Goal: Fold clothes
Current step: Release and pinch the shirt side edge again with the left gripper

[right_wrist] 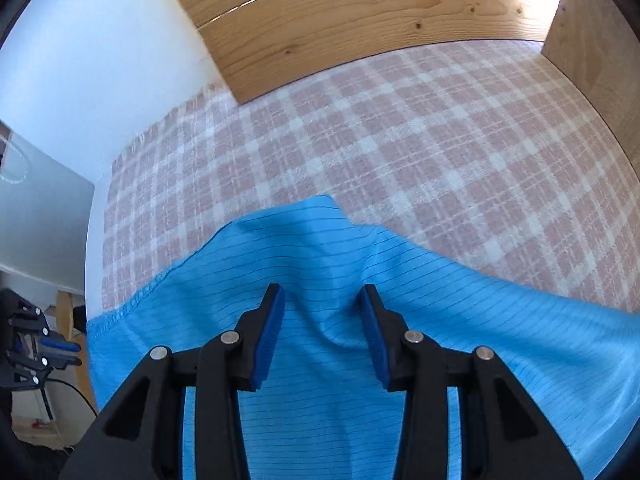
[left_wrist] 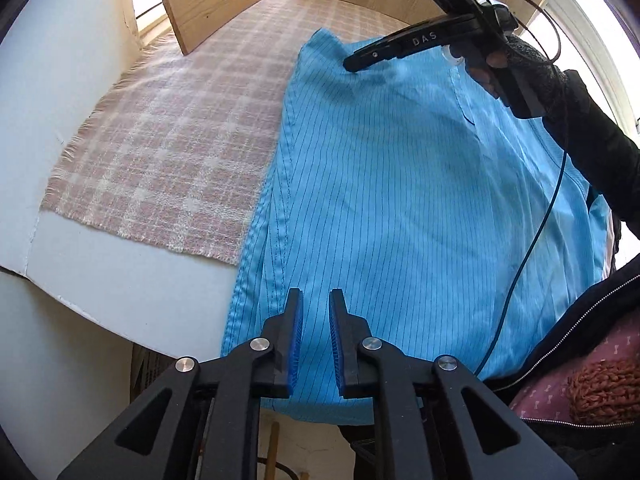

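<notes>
A light blue pinstriped garment (left_wrist: 400,208) lies spread flat on the table, its near hem hanging over the front edge. My left gripper (left_wrist: 316,300) hovers over that hem near the stitched left side seam. Its blue pads stand a narrow gap apart with nothing pinched between them. A gloved hand holds my right gripper (left_wrist: 352,65) above the garment's far corner, where it casts a shadow on the cloth. In the right wrist view the right gripper (right_wrist: 322,292) is open over a raised wrinkle in the garment (right_wrist: 312,240), and its pads are not pressing the cloth. The left gripper (right_wrist: 74,354) shows at that view's left edge.
A pink and white checked blanket (right_wrist: 440,152) covers the white table (left_wrist: 132,280) under the garment. Wooden boards (right_wrist: 360,20) stand along the far side and the right. A dark cable (left_wrist: 536,232) hangs across the cloth, and the person's dark jacket (left_wrist: 580,328) is at the lower right.
</notes>
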`<state>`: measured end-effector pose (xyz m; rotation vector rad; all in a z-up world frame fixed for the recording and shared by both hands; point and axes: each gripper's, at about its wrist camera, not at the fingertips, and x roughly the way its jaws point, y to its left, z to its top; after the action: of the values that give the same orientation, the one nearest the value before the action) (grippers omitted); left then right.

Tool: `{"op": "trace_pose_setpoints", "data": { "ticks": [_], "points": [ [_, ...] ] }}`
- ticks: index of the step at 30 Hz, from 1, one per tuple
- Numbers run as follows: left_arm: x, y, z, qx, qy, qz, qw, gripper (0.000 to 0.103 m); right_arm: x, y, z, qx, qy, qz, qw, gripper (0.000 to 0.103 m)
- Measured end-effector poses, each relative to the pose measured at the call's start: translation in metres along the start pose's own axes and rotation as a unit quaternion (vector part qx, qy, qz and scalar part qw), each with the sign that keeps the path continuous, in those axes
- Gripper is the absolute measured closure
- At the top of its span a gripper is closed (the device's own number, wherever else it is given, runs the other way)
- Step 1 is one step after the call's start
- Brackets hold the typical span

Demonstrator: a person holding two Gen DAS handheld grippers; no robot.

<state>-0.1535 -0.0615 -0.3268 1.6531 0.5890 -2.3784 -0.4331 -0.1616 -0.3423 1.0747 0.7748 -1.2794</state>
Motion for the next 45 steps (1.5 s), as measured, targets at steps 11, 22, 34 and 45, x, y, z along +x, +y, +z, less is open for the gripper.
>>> {"op": "trace_pose_setpoints", "data": {
  "ticks": [11, 22, 34, 45],
  "points": [
    [0.004, 0.027, -0.055, -0.084, 0.027, 0.018, 0.9959, 0.08, -0.033, -0.08, -0.023, 0.101, -0.003, -0.039, 0.994, 0.064],
    [0.018, 0.027, -0.063, -0.077, 0.032, -0.008, 0.9965, 0.103, -0.023, -0.076, -0.031, 0.082, 0.019, -0.074, 0.994, 0.064],
    [0.001, 0.049, -0.084, -0.107, 0.029, 0.013, 0.9937, 0.103, 0.011, -0.051, -0.017, 0.076, 0.024, -0.074, 0.994, 0.063],
    [0.016, 0.026, -0.067, -0.066, 0.029, -0.006, 0.9974, 0.085, -0.019, -0.088, -0.025, 0.133, 0.016, -0.021, 0.991, 0.063]
  ]
}}
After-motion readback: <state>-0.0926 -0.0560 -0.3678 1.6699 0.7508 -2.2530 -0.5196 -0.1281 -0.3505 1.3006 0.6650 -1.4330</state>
